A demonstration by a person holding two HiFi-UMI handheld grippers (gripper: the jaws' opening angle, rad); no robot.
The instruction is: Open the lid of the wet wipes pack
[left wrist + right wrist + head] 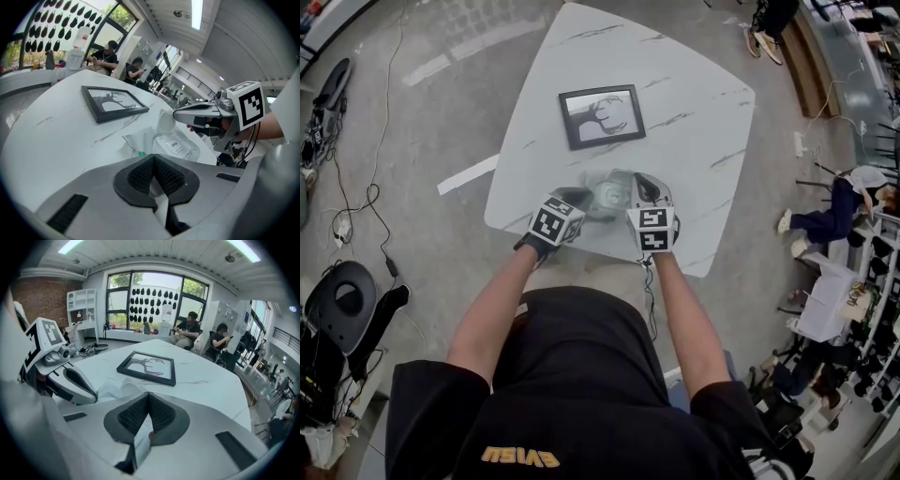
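The white wet wipes pack [607, 195] lies near the table's front edge between both grippers. In the left gripper view the pack [178, 147] shows an "OPEN" label, and its white lid [165, 124] stands raised. My left gripper [152, 159] is shut on the pack's near film edge. My right gripper [180, 114] reaches the lid's top from the right. In the right gripper view, my right gripper [149, 397] is shut with a thin white flap pinched between its pads. The crumpled pack [117, 389] and the left gripper [89, 393] lie to its left.
A black picture frame [602, 116] with a tree drawing lies flat at the middle of the white marble table [694, 84]. Cables and gear sit on the floor at left. People sit at desks beyond the far side of the table.
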